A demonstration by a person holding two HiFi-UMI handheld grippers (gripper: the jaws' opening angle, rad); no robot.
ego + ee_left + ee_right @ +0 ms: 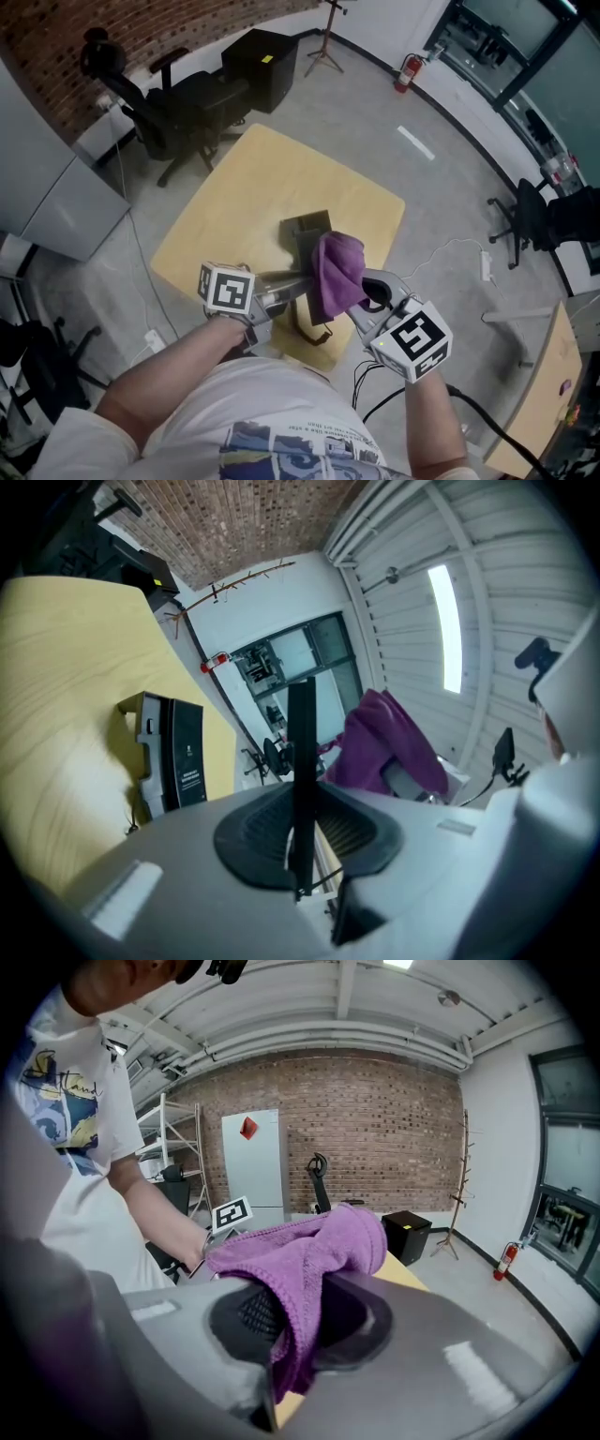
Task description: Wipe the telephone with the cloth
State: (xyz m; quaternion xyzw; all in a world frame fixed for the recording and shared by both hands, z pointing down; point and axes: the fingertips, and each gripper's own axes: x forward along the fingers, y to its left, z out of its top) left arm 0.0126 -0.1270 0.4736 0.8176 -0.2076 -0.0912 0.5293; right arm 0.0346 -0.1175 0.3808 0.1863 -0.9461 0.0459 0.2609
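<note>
The olive telephone [306,228] stands on the yellow table [234,197]; the left gripper view shows its black front panel [184,754], with a cord hanging beside it. My left gripper [298,284] is shut on a thin black bar [302,752] that stands upright between its pads [258,836]. What the bar belongs to is unclear. My right gripper [361,295] is shut on a purple cloth [336,272], which drapes over its jaws [309,1260]. The cloth hangs just right of the telephone, above the table's near edge.
Black office chairs [178,108] and a black cabinet [261,66] stand beyond the table's far corner. A grey cabinet [56,202] is at the left. Cables and a white power strip [486,265] lie on the floor at the right.
</note>
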